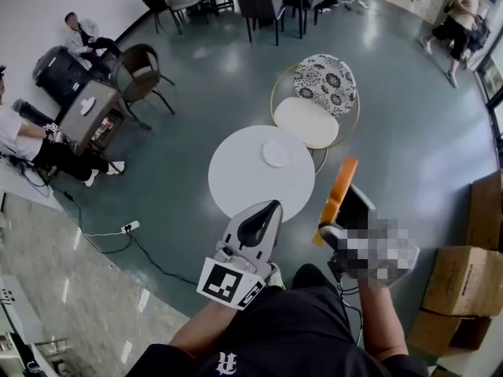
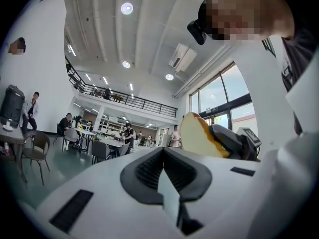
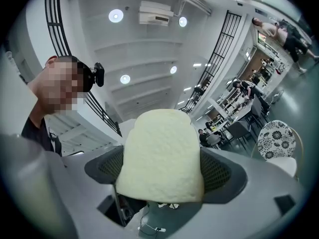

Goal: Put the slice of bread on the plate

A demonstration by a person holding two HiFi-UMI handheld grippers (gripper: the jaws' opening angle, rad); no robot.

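Observation:
A slice of bread (image 1: 336, 199) with an orange-brown crust stands on edge in my right gripper (image 1: 346, 203), which is shut on it, held in the air off the near right rim of the round white table (image 1: 244, 181). The right gripper view shows the slice's pale face (image 3: 162, 156) filling the gap between the jaws. A small white plate (image 1: 277, 153) lies on the table's far right part. My left gripper (image 1: 269, 210) hovers over the table's near edge, shut with nothing in it. From the left gripper view (image 2: 164, 153), the bread (image 2: 198, 133) shows to the right.
A chair with a patterned back (image 1: 324, 83) and white seat (image 1: 305, 122) stands just beyond the table. Cardboard boxes (image 1: 464, 281) sit at the right. People and further tables and chairs (image 1: 263, 5) are farther off; a power strip and cable (image 1: 130, 228) lie on the floor at left.

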